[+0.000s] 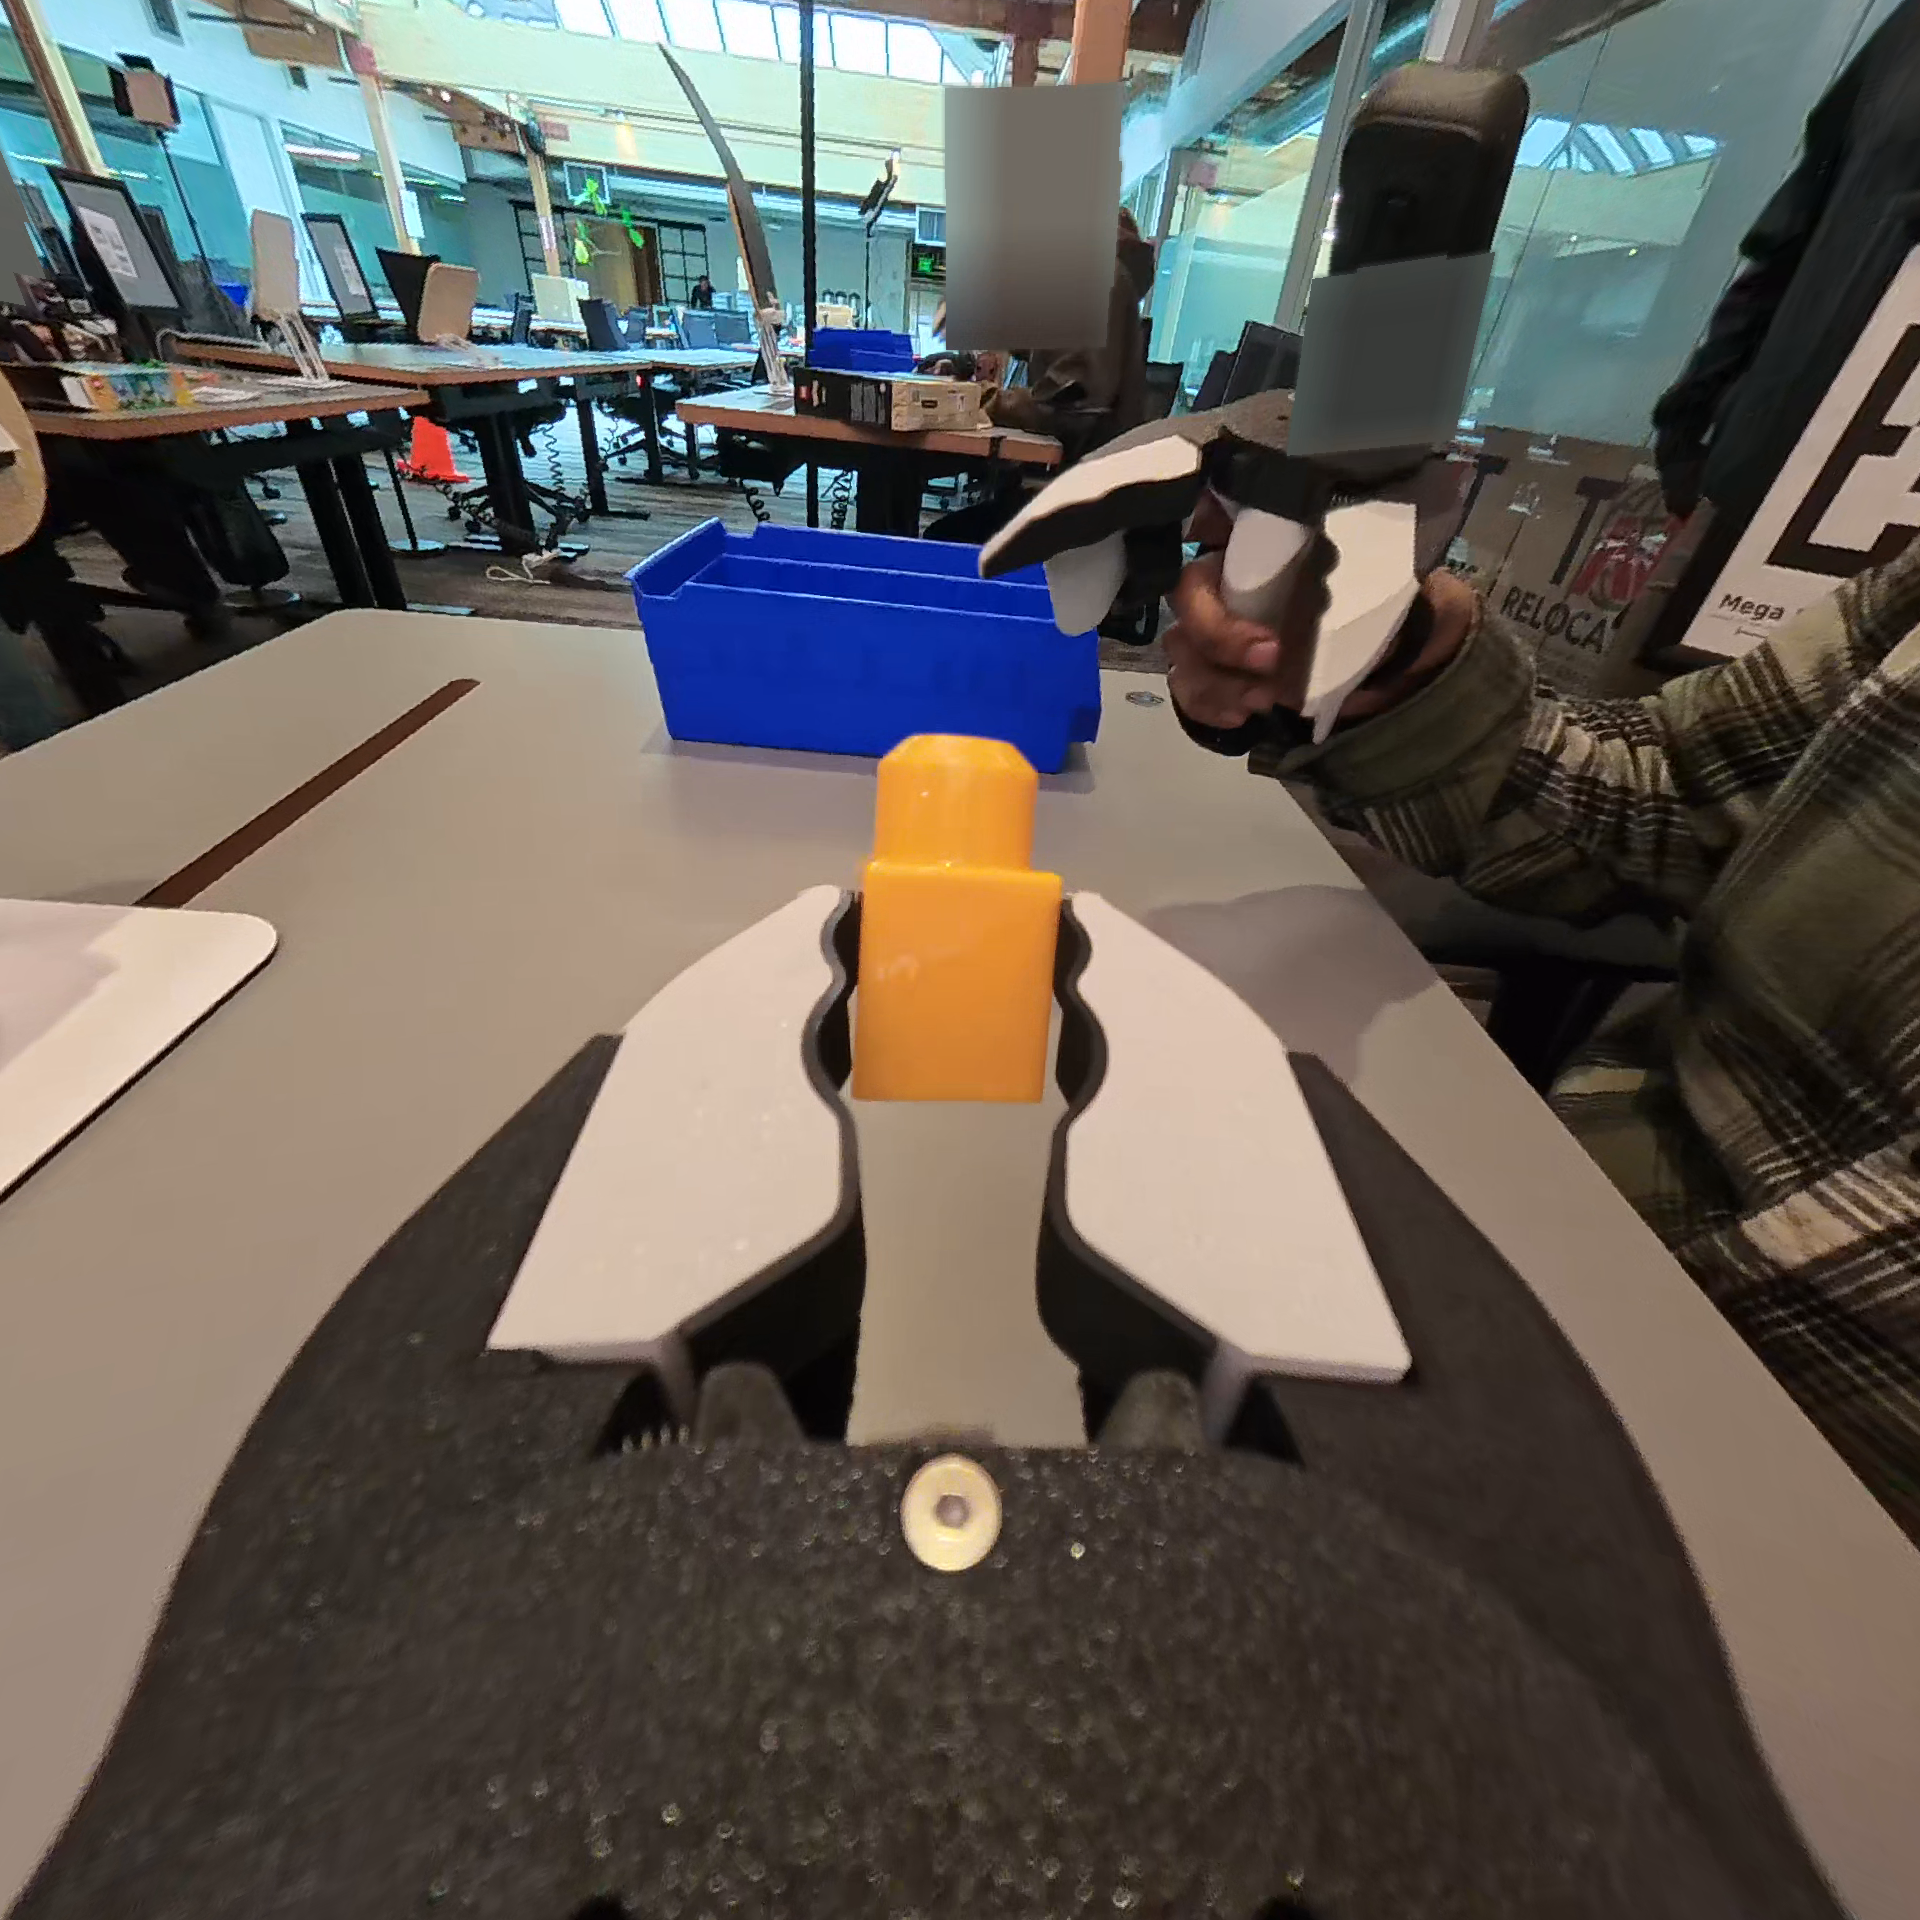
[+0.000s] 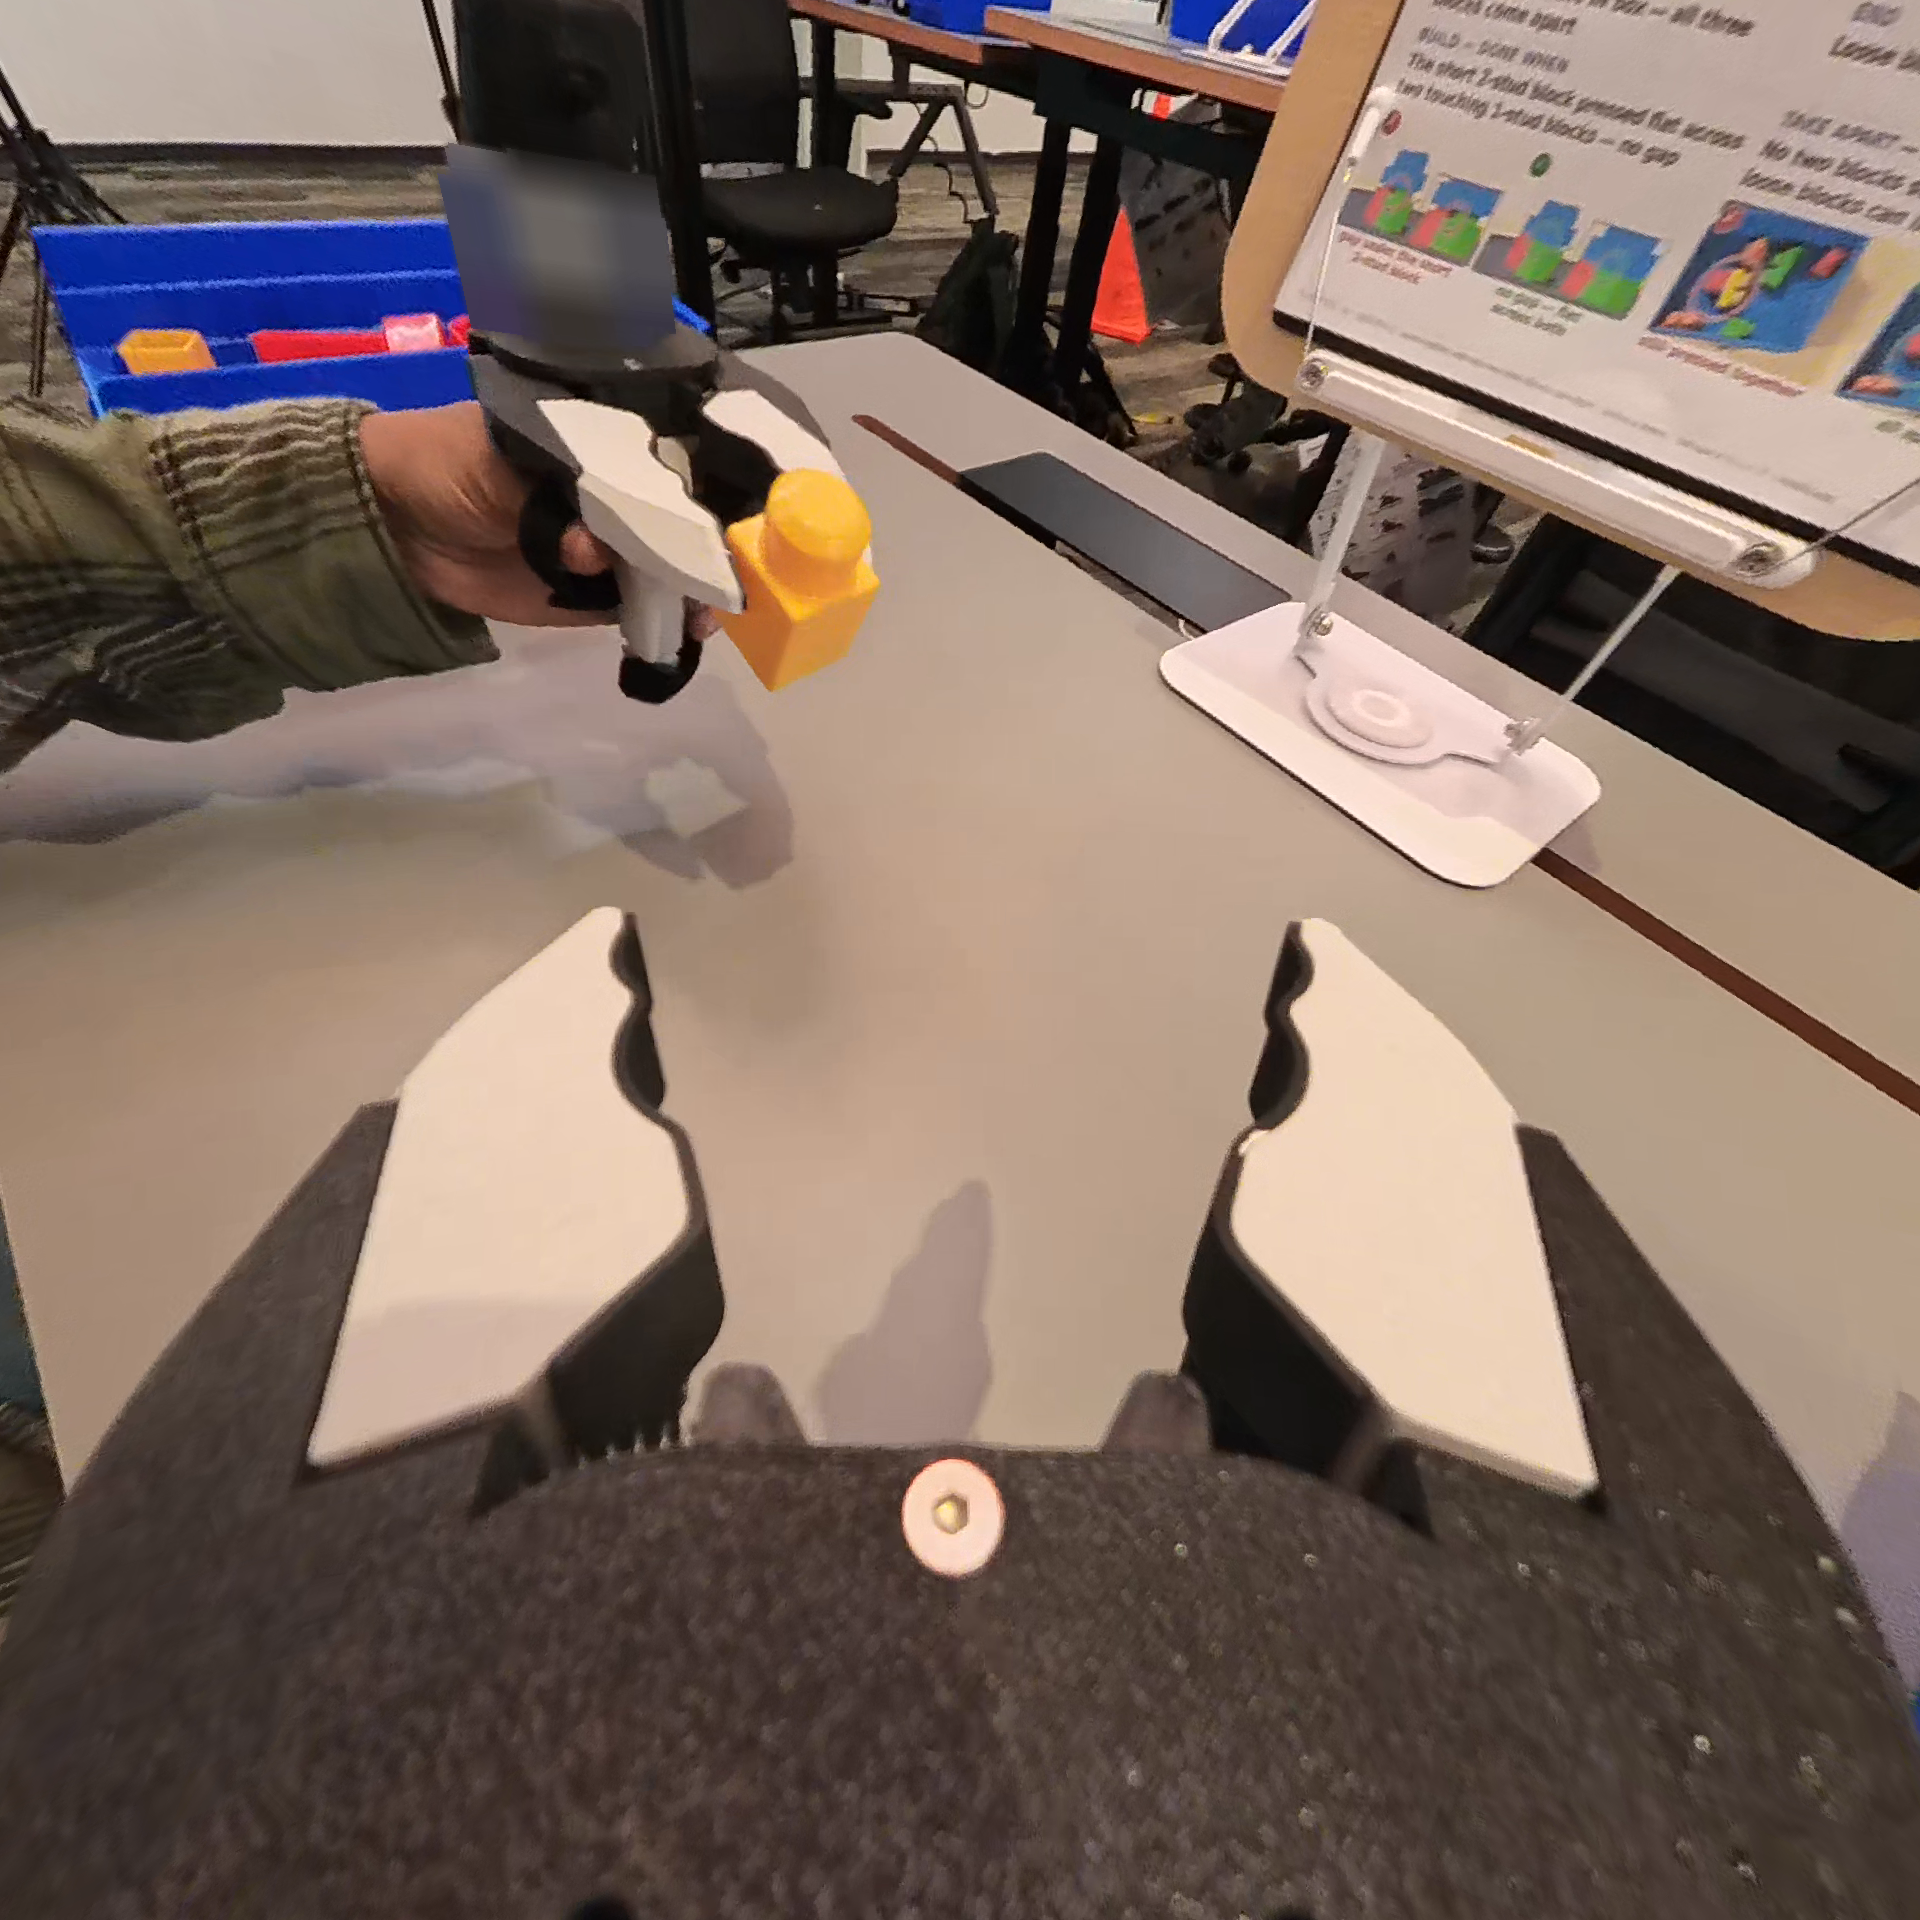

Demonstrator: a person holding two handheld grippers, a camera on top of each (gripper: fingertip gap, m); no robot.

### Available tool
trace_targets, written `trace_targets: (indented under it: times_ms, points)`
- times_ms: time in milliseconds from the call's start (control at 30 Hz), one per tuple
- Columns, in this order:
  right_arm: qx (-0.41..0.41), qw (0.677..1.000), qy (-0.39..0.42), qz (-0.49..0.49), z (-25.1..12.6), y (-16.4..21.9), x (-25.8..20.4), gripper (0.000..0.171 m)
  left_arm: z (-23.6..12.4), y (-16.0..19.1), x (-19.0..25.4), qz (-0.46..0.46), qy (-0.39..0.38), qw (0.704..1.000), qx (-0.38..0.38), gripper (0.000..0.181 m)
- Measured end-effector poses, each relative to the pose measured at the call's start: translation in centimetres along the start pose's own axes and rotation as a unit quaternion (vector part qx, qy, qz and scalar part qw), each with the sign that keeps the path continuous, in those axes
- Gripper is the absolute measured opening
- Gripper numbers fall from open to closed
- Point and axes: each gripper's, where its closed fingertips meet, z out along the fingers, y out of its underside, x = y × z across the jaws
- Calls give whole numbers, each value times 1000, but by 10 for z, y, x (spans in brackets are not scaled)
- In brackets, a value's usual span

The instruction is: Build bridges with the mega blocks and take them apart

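Observation:
My left gripper (image 1: pixel 956 914) is shut on an orange one-stud block (image 1: pixel 951 935) and holds it upright above the grey table (image 1: pixel 416 935). The same block (image 2: pixel 800 582) and left gripper (image 2: pixel 743 571) show at the upper left of the right wrist view, clear of the table. My right gripper (image 2: pixel 956 935) is open and empty above the bare table (image 2: pixel 935 987); it also shows at the upper right of the left wrist view (image 1: pixel 1184 623), held in a hand. A blue bin (image 2: pixel 260 312) holds an orange block (image 2: pixel 166 351), a red block (image 2: pixel 317 343) and a pink block (image 2: pixel 416 332).
The blue bin (image 1: pixel 862 644) stands at the table's far edge. A white stand base (image 2: pixel 1382 727) carries an instruction board (image 2: pixel 1610 260) at the right. A black flat pad (image 2: pixel 1122 540) lies beside it. A person's plaid sleeve (image 1: pixel 1714 831) crosses the right side.

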Motion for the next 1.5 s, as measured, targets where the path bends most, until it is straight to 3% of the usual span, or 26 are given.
trace_targets:
  times_ms: [167,367,533,700,1067,1167,1333,1500]
  points:
    - [-13,1000,-5,0,6,6,-2,112,-4,38,-29,-14,-56,994,-93,36]
    - [-15,1000,-7,5,7,11,-2,112,-15,86,-50,-79,-88,964,-237,36]
    - [-16,1000,-8,6,5,13,0,112,-16,97,-48,-70,-82,952,-288,36]
    - [-16,1000,-10,9,5,17,-1,112,-29,125,-51,-72,-92,910,-398,36]
    - [-13,1000,-9,9,-2,18,1,112,-34,126,-52,-77,-80,876,-470,37]
    - [-12,1000,-10,10,-3,20,0,113,-36,114,-53,-34,-85,846,-525,45]
    - [-12,1000,-9,10,-5,22,0,114,-37,115,-50,0,-74,764,-641,49]
    - [-12,1000,0,9,-12,24,3,114,-19,117,-54,-12,-75,747,-661,42]
